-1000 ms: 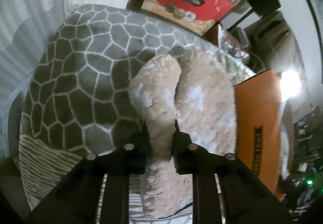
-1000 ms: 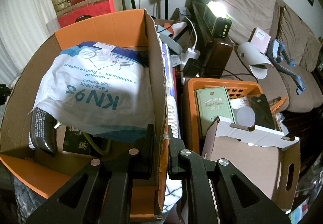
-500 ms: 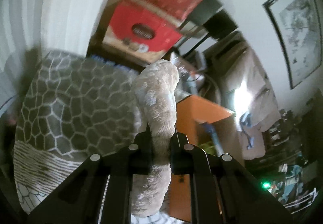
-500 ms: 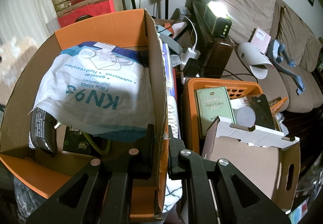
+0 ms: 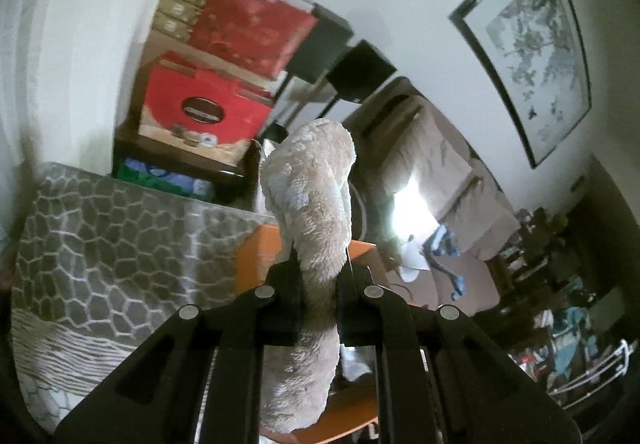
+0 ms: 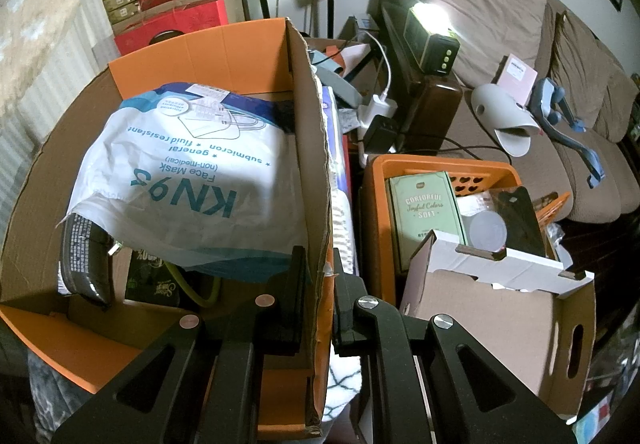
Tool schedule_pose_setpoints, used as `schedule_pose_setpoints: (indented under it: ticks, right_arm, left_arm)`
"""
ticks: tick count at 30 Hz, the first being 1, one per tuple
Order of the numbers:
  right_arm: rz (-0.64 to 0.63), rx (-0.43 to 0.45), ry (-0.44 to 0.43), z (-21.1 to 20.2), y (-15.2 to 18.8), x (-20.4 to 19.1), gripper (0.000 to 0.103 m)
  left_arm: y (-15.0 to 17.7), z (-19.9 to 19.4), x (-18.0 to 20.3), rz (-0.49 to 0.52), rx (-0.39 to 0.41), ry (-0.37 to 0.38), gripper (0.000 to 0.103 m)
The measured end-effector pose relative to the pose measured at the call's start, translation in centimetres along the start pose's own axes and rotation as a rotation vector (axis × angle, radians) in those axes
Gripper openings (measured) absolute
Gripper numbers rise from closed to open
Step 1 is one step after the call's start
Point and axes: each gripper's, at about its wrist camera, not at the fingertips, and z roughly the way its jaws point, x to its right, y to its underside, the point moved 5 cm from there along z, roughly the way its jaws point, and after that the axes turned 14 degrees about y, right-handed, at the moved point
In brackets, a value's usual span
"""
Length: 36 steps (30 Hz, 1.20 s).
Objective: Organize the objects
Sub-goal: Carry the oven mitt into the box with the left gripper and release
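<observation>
- On the left, I have the left gripper (image 5: 318,280) clenched on a beige plush slipper (image 5: 308,220). The jaws pinch its fuzzy body partway along, so the toe stands up beyond the fingertips and the heel hangs below them. I judge this mid-body grip keeps the soft item from folding or sliding out.
- The slipper is clear of the grey patterned blanket (image 5: 112,236) to the near left and sits above an orange edge of the cardboard box (image 6: 224,56). In the right wrist view the slipper shows as a pale blur at the far left, beside the box.
- The box already holds a KN95 face mask bag (image 6: 188,180), which fills most of the opening. Free space appears only at the near left corner.
- At the centre, I have the right gripper (image 6: 320,276) clamped on the right wall of the box, one jaw inside and one outside. I judge this hold braces the box and keeps the wall upright while the slipper comes over.
- To the right, an orange crate (image 6: 440,168) stands just beside the box, holding a green packet and a white carton.
</observation>
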Motion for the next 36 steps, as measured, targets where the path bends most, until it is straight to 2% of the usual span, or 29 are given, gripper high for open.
schedule_pose_setpoints:
  ticks: [7, 14, 24, 28, 36]
  right_arm:
    - [-0.001, 0.0, 0.001, 0.0, 0.0, 0.0, 0.009]
    - [-0.001, 0.0, 0.002, 0.0, 0.0, 0.0, 0.009]
    - [-0.001, -0.001, 0.001, 0.0, 0.0, 0.0, 0.009]
    - [-0.001, 0.0, 0.001, 0.0, 0.0, 0.0, 0.009]
    - [-0.001, -0.001, 0.002, 0.0, 0.0, -0.1, 0.009]
  left_arm:
    - [1.5, 3.1, 2.1, -0.019, -0.038, 0.065, 0.011]
    - [3.5, 6.8, 2.5, -0.076, -0.079, 0.113, 0.011]
    - [5.8, 10.5, 0.5, -0.215, -0.061, 0.157, 0.011]
    - [6.8, 11.7, -1.4, -0.261, -0.045, 0.159, 0.011]
    - [8.8, 13.2, -4.7, -0.29, -0.069, 0.064, 0.011]
